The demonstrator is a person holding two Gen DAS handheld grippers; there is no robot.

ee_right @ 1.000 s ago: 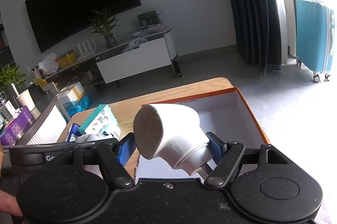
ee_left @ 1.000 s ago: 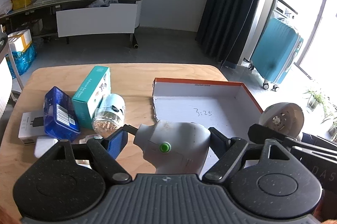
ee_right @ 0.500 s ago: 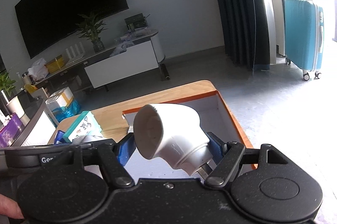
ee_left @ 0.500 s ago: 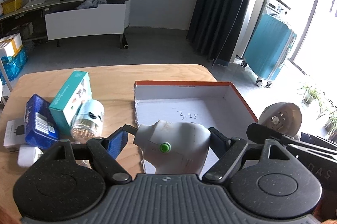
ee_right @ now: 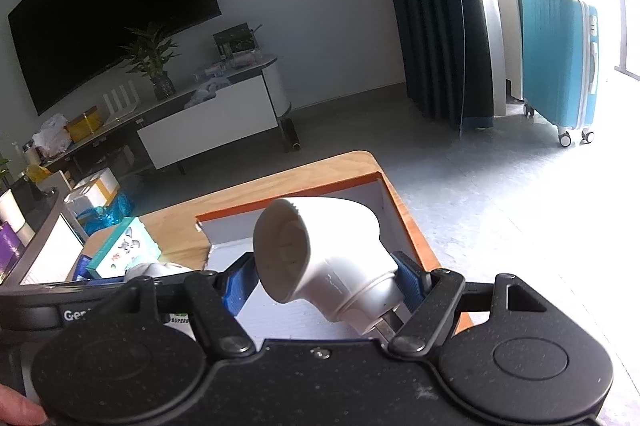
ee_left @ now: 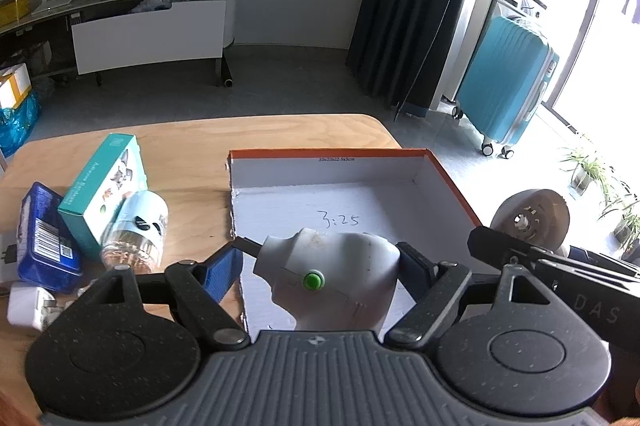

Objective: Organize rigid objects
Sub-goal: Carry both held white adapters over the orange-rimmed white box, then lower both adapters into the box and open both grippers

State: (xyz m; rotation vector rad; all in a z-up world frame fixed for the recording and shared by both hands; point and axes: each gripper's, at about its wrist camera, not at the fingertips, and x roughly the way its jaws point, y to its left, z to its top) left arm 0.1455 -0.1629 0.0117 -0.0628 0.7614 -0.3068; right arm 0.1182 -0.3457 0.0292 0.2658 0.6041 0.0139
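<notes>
My left gripper [ee_left: 320, 266] is shut on a white device with a green button [ee_left: 332, 278] and holds it above the near part of the open box with the orange rim [ee_left: 448, 173]. My right gripper [ee_right: 324, 278] is shut on a white elbow-shaped device [ee_right: 328, 258], also above that box [ee_right: 408, 222]. The right gripper and its load show at the right of the left wrist view [ee_left: 528, 218]. A teal box [ee_left: 104, 185], a clear jar [ee_left: 136, 230], a blue tin [ee_left: 44, 234] and a white charger [ee_left: 28, 306] lie on the table left of the box.
The wooden table [ee_left: 192, 145] ends just beyond the box. Its far right corner [ee_right: 360, 157] is rounded. A teal suitcase [ee_left: 504, 85] stands on the floor to the right. A white TV bench [ee_left: 148, 29] stands at the far wall.
Both grippers have moved right with their loads, so the box has shifted left in both views. The grips have not changed.
</notes>
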